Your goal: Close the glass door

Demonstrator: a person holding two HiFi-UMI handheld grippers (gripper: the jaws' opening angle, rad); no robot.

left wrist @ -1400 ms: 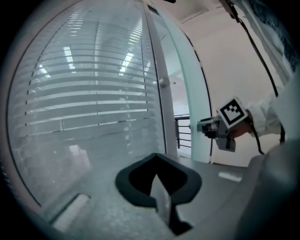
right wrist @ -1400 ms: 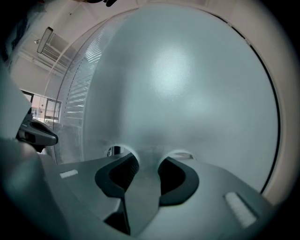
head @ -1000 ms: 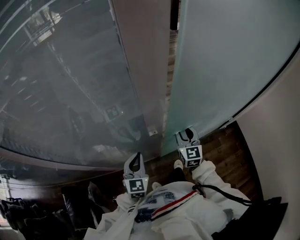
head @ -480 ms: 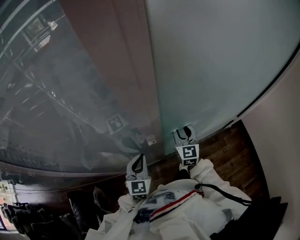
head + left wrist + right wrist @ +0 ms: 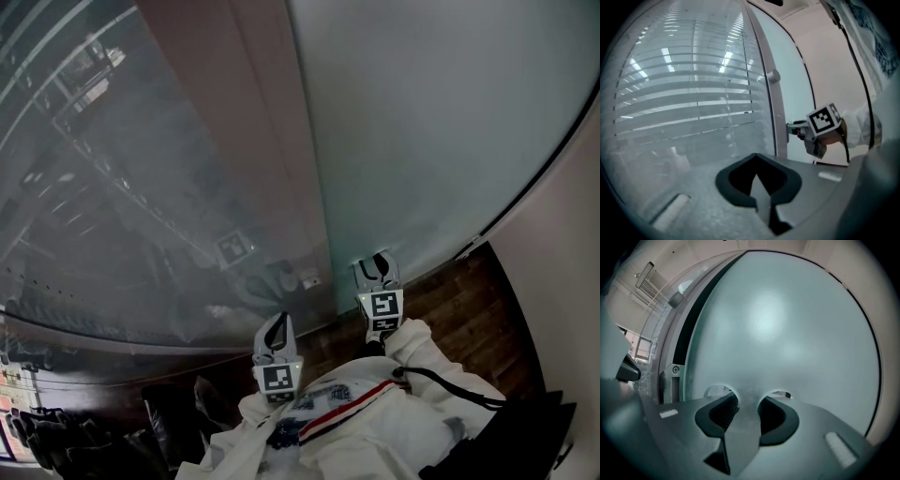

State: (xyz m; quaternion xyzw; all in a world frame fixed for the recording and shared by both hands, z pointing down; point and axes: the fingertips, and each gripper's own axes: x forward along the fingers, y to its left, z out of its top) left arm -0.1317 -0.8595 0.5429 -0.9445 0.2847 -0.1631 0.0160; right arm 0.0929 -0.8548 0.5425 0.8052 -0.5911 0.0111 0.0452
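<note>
My right tongs [image 5: 377,268] stand wide open and empty, their ribbed tips against the frosted glass door [image 5: 441,131], low by its left edge (smooth, pale green, matte). That edge lies along a flat grey metal post [image 5: 281,141]. Left of the door, my left tongs [image 5: 275,332] are closed on nothing, facing a clear pane [image 5: 122,187] backed by slatted blinds.

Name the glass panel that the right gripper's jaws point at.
The frosted pale-green panel on the right. The left panel is see-through instead, with blind slats visible behind it.
</note>
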